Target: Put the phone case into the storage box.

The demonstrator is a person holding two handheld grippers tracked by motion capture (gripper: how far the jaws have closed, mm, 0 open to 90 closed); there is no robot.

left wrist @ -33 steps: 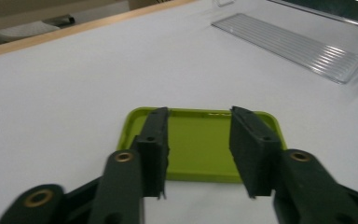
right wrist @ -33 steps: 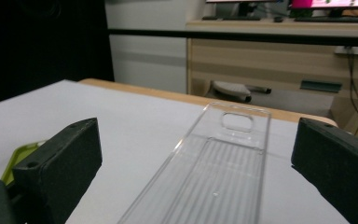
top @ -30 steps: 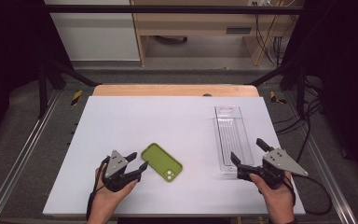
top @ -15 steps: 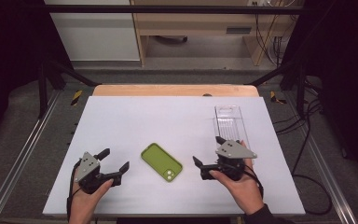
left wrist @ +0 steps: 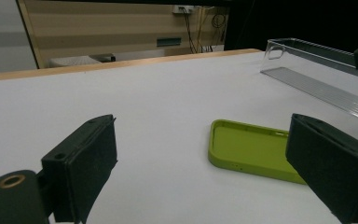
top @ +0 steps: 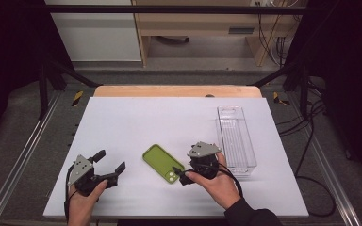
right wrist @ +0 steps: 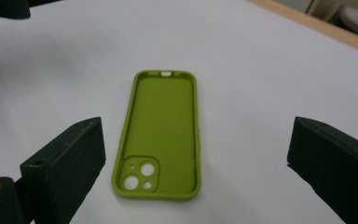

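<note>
**Thin case, wide jaws**

The green phone case [top: 163, 164] lies open side up near the tabletop's [top: 132, 122] front edge. The right hand-held gripper [top: 183, 177] faces it, jaws spread; the left hand-held gripper [top: 109, 165] waits open. Closing too high could skid the flat case forward.

White table [top: 136, 122] — green phone case [top: 163, 164], clear tray [top: 236, 138]

Even overhead light on my white table [top: 169, 117]; surroundings dark. Soft shadows only. My gripper views blur at near jaws and far background.
</note>
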